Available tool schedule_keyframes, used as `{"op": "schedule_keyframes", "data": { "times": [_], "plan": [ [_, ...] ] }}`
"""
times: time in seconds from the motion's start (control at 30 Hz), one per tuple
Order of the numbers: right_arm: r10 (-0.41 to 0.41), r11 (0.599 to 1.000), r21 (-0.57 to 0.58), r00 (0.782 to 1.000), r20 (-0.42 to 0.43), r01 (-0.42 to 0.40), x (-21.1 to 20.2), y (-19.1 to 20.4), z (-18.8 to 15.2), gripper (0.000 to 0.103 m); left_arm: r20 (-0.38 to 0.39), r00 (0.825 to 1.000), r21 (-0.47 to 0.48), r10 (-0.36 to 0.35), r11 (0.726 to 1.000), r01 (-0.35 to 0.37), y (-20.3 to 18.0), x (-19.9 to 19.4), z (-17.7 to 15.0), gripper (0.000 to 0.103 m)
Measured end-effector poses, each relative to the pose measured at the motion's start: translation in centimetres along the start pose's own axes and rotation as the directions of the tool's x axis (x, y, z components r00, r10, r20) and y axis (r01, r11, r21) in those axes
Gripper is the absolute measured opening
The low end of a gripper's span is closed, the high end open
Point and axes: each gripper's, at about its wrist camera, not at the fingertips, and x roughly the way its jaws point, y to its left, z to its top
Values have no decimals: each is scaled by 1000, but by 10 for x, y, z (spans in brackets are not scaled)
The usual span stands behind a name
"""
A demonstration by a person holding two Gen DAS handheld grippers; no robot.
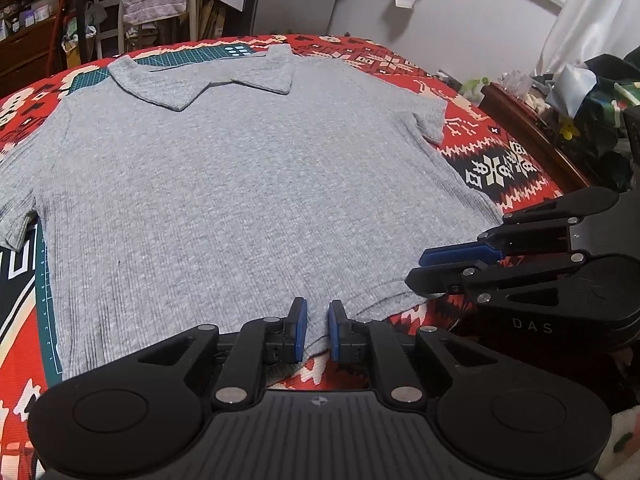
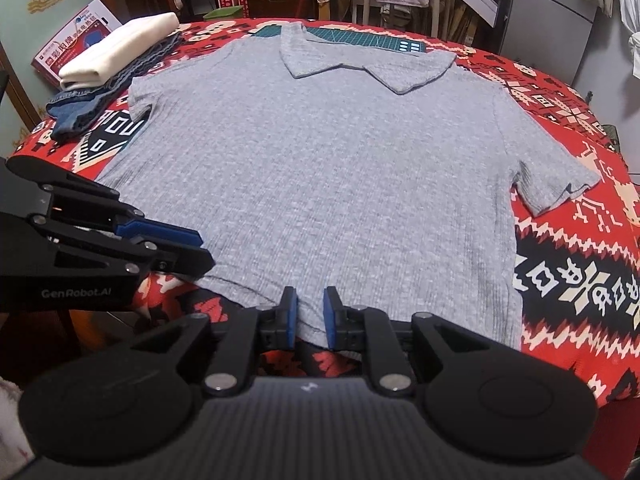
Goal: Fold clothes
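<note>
Your left gripper (image 1: 318, 330), marked "GenRobot.AI", and right gripper (image 2: 310, 317), marked "DAS", stand narrowly parted astride the grey shirt (image 1: 240, 184) hem

Bench (image 2: 560, 92) under red patterned cloth. Grey polo shirt (image 2: 340, 168) flat ahead of right gripper (image 2: 310, 314); green cutting mat (image 2: 360, 38) beyond collar; folded clothes (image 2: 116, 64) far left.

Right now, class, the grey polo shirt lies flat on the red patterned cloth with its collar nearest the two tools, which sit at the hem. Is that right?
Not quite. The grey polo shirt lies flat on the red patterned cloth, but its collar is at the far edge. The hem is nearest the right tool and left tool, as both wrist views show.
</note>
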Motion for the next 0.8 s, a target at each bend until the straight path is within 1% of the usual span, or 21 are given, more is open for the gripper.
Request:
{"op": "schedule_keyframes", "data": {
  "times": [0.1,0.23,0.37,0.43,0.5,0.63,0.7,0.8],
  "plan": [
    [-2,1000,10,1000,-9,2,-4,0,1,16,2,1000,-9,-4,1000,4,1,-1,-1,11],
    [16,1000,-3,999,33,-16,-10,3,12,16,6,1000,-26,-13,1000,13,4,-2,-2,11],
    [22,1000,-7,998,56,-22,1,5,29,16,8,1000,-29,-14,999,14,3,-2,-3,11],
    [40,999,7,998,39,-41,12,5,32,17,9,1000,-31,-15,999,15,3,-2,-3,11],
    [43,999,12,999,33,-44,17,6,28,17,11,1000,-37,-18,999,18,4,-2,-3,11],
    [25,999,-34,1000,20,-24,15,17,16,17,11,1000,-53,-26,998,26,7,-2,-3,11],
    [25,999,-40,999,20,-24,11,18,9,17,8,1000,-45,-22,999,22,6,-3,-3,11],
    [34,999,-17,999,16,-33,7,15,6,17,5,1000,-13,-6,1000,6,1,-4,-4,11]
  ]
}}
